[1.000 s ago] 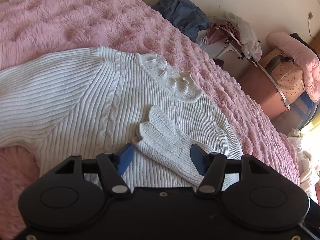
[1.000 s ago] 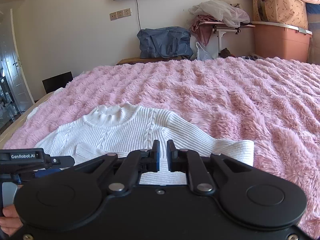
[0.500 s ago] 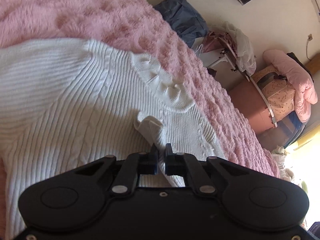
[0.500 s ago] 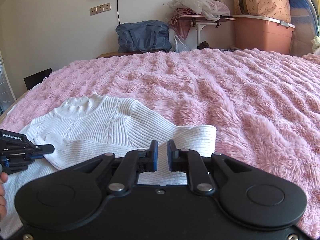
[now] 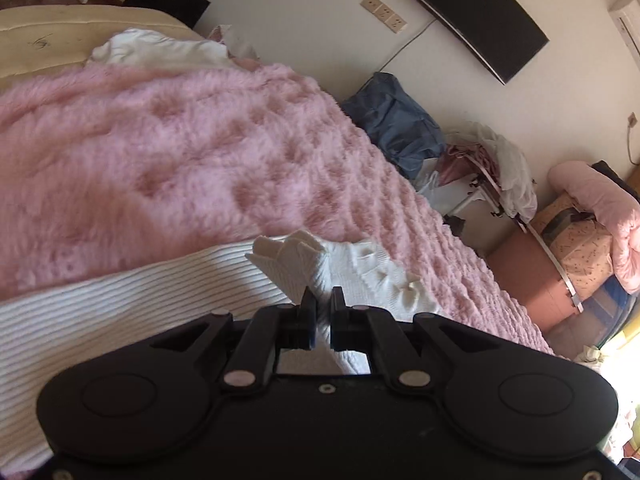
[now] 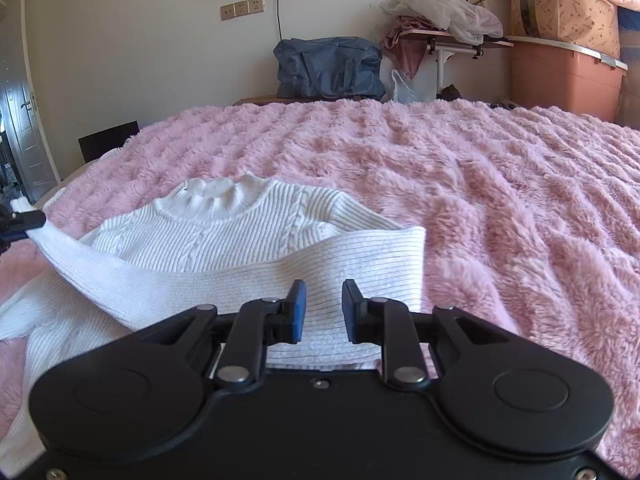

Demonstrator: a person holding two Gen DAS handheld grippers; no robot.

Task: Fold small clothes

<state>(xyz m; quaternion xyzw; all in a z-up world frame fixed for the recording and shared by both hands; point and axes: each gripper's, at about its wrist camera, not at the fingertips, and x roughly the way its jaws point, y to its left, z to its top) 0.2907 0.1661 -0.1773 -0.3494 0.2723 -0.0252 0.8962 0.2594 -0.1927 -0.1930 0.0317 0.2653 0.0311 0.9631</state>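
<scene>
Fold's barely started, I'd say: the white ribbed cable-knit sweater (image 6: 224,240) lies on the fluffy pink bed blanket (image 6: 460,184), neck end away from the person, body mostly flat, and one long ribbed sleeve (image 6: 248,276) is draped across the chest w/ its upper stretch lifted off the cloth. The scalloped cuff (image 5: 286,250) of that sleeve is pinched in the left gripper (image 5: 322,300), jaws clenched tight on the knit, cuff frills sticking out just past the tips. In the right-wrist view that same gripper's black tip (image 6: 24,218) shows at the far left edge, sleeve running taut-ish from it down toward the sweater's near side, so the sleeve is mid-placement, not laid down yet. Right gripper (image 6: 323,306) hangs low over the folded band of sleeve near the hem side, tilted downward, jaws opening, blue pads apart w/ nothing pressed between them; fabric is under them, whether it touches I can't tell. Left to do, by my guess: settle this sleeve, deal w/ the other side, then fold the body up. Other sleeve's position isn't clear from here. Behind the bed there's a blue duffel bag (image 6: 328,68) by the wall
</scene>
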